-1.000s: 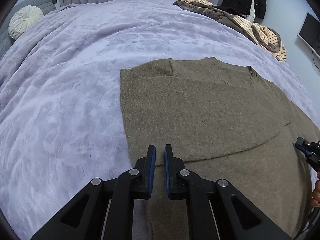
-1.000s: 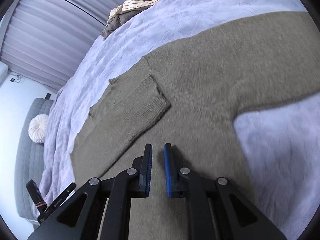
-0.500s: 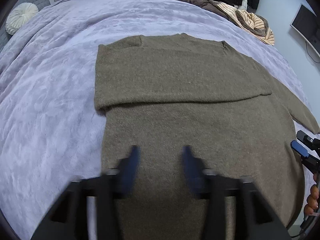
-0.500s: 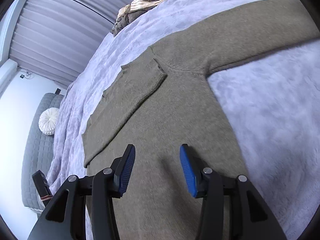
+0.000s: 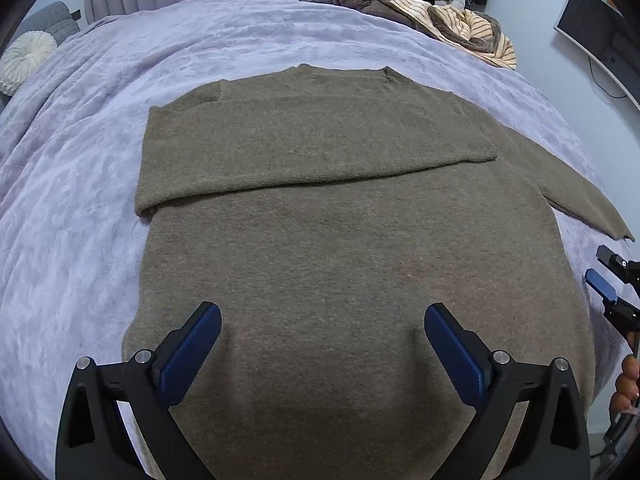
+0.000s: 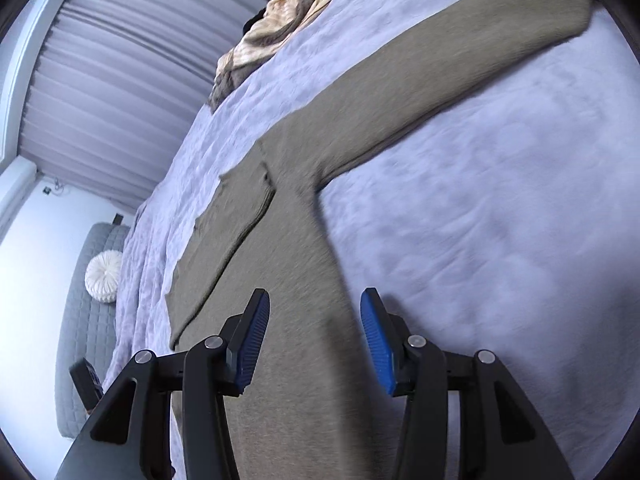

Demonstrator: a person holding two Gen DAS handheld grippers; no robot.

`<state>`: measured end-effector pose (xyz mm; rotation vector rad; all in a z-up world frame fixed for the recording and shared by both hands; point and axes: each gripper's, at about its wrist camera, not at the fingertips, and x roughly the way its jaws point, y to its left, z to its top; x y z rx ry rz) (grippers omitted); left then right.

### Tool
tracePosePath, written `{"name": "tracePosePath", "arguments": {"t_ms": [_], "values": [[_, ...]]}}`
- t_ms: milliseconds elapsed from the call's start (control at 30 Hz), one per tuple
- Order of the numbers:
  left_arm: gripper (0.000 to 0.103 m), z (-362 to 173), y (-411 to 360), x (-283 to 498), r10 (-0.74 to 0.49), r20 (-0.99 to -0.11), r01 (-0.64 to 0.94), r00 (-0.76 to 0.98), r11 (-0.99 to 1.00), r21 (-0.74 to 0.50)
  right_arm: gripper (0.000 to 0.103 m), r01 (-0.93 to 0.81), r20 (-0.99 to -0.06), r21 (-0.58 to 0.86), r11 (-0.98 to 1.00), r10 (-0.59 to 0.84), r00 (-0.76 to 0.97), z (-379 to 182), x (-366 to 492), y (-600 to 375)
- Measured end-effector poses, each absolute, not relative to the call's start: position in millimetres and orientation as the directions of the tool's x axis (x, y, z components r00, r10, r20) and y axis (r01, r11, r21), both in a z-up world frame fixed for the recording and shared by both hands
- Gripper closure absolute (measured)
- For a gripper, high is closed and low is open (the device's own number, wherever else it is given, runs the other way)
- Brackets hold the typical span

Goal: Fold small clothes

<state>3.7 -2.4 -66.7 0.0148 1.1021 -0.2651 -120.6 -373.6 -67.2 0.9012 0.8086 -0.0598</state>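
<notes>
Both tools, left tool (image 5: 322, 330) and right tool (image 6: 314, 316), hover tilted down over the sweater (image 5: 340, 240), jaws apart.

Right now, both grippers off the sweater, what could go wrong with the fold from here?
1. The sweater is only half done: one sleeve is folded across the chest, but the other sleeve is spread out on the blanket and could be missed.
2. The left gripper and right gripper, whose jaws have just been opening, hold nothing; the folded sleeve lies loose and may slip.
3. The plush blanket may drag the knit.
</notes>
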Motion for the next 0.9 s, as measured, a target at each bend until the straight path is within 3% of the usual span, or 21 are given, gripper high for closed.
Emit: {"name": "tracePosePath", "arguments": {"t_ms": [300, 533, 700, 867, 900], "values": [[0.001, -59, -58, 2, -0.248, -0.874, 0.264, 0.419, 0.954, -0.145, 0.052, 0.499, -0.610, 0.720, 0.483, 0.095, 0.787, -63, -135, -481], [0.001, -59, -98, 12, -0.285, -0.873, 0.286, 0.396, 0.942, -0.177, 0.052, 0.594, -0.629, 0.721, 0.355, -0.022, 0.777, -68, -129, -549], [0.001, -60, -115, 19, -0.299, -0.874, 0.301, 0.383, 0.935, -0.188, 0.052, 0.579, -0.592, 0.761, 0.294, -0.052, 0.805, -73, -121, -571], [0.001, -63, -113, 24, -0.299, -0.875, 0.302, 0.380, 0.935, -0.188, 0.052, 0.492, -0.498, 0.834, 0.250, -0.047, 0.866, -77, -119, -581], [0.001, -63, -110, 25, -0.296, -0.876, 0.298, 0.381, 0.936, -0.187, 0.058, 0.480, -0.486, 0.843, 0.242, -0.038, 0.873, -78, -118, -583]]}}
